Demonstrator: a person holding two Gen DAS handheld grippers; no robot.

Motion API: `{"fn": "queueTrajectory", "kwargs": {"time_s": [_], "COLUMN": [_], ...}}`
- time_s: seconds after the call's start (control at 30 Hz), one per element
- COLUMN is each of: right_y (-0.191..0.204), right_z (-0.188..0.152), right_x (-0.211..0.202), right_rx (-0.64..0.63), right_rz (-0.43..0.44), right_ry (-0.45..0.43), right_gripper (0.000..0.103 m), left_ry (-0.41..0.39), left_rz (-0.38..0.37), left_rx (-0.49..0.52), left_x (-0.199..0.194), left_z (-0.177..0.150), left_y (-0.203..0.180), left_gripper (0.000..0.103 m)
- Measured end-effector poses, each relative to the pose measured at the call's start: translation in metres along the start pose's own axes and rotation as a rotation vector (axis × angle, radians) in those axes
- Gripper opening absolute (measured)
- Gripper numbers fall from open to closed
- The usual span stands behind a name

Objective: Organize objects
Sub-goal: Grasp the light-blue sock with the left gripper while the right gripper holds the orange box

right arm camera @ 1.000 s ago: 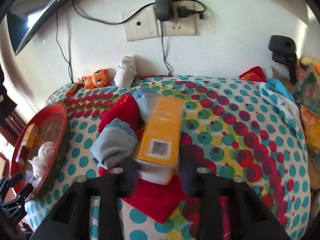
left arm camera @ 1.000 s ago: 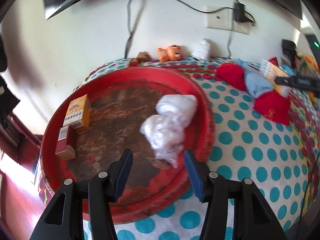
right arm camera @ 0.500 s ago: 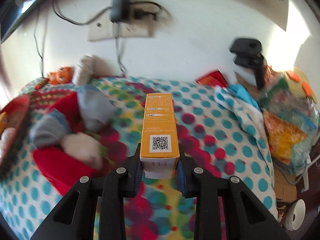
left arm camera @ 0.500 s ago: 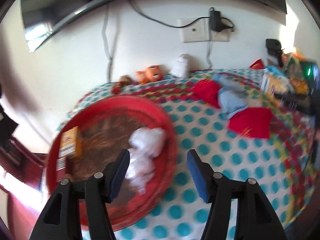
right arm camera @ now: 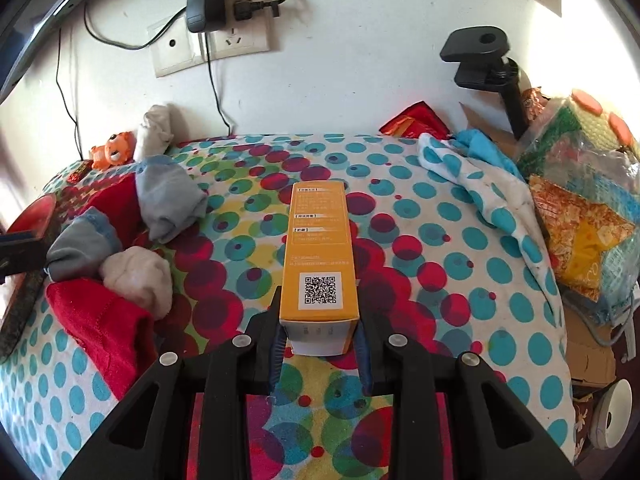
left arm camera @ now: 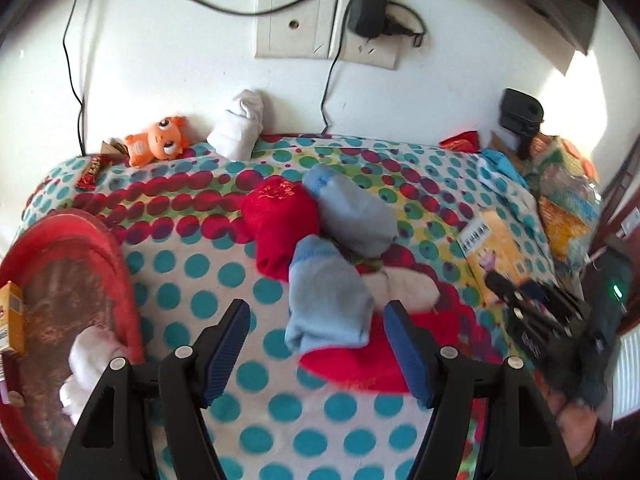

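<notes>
Box: orange box [right arm camera: 319,254] is clamped at its near end by the right claw [right arm camera: 320,346], jutting forward clear above the dotted cloth [right arm camera: 452,264]; judged lifted for relocation.
Left claw: left claw [left arm camera: 316,354] has just been opening, nothing between its pads; it hangs over the nearer grey-blue sock [left arm camera: 326,300], probably the next pick.
Sock pile: red cloth [left arm camera: 280,220], second grey sock [left arm camera: 352,216] and white bundle [left arm camera: 408,288] lie touching, heaped together.
Tray: red tray [left arm camera: 124,276] at the worktop's left edge holds a small carton [left arm camera: 12,320] and white wad [left arm camera: 92,356].
Room: open cloth lies between tray and pile; right edge is crowded with bags [right arm camera: 580,208].
</notes>
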State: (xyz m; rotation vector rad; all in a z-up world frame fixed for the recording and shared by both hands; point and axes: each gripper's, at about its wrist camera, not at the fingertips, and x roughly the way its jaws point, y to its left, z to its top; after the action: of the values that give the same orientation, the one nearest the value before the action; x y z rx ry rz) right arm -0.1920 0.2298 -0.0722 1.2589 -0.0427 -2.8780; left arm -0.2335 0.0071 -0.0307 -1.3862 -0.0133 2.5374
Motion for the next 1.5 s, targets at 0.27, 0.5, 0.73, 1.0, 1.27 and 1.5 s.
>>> {"fn": "queueTrajectory", "kwargs": {"time_s": [0.27, 0.5, 0.73, 1.0, 1.27, 1.5], "right_y": [0.004, 0.002, 0.001, 0.005, 0.006, 0.006], "right_z": [-0.001, 0.000, 0.000, -0.001, -0.001, -0.001], "right_x": [0.000, 0.004, 0.004, 0.005, 0.005, 0.005], "right_rx": [-0.019, -0.002, -0.010, -0.024, -0.033, -0.028], "right_rz": [0.001, 0.019, 0.009, -0.009, -0.019, -0.014], "right_ry": [0.001, 0.023, 0.023, 0.023, 0.024, 0.024], "right_gripper": [0.028, 0.028, 0.028, 0.028, 0.028, 0.028], "left_ry": [0.006, -0.006, -0.032, -0.030, -0.031, -0.054], "left_rz": [0.037, 0.046, 0.098, 0.143, 0.206, 0.245], "left_rx": [0.040, 0.090, 0.133, 0.087, 0.029, -0.026], "left_x": [0.032, 0.018, -0.015, -0.039, -0.054, -0.072], "left_z": [-0.001, -0.006, -0.019, -0.029, -0.037, -0.034], "left_y": [-0.010, -0.010, 0.000, 0.039, 0.090, 0.134], "left_gripper": [0.050, 0.031, 0.031, 0.031, 0.031, 0.031]}}
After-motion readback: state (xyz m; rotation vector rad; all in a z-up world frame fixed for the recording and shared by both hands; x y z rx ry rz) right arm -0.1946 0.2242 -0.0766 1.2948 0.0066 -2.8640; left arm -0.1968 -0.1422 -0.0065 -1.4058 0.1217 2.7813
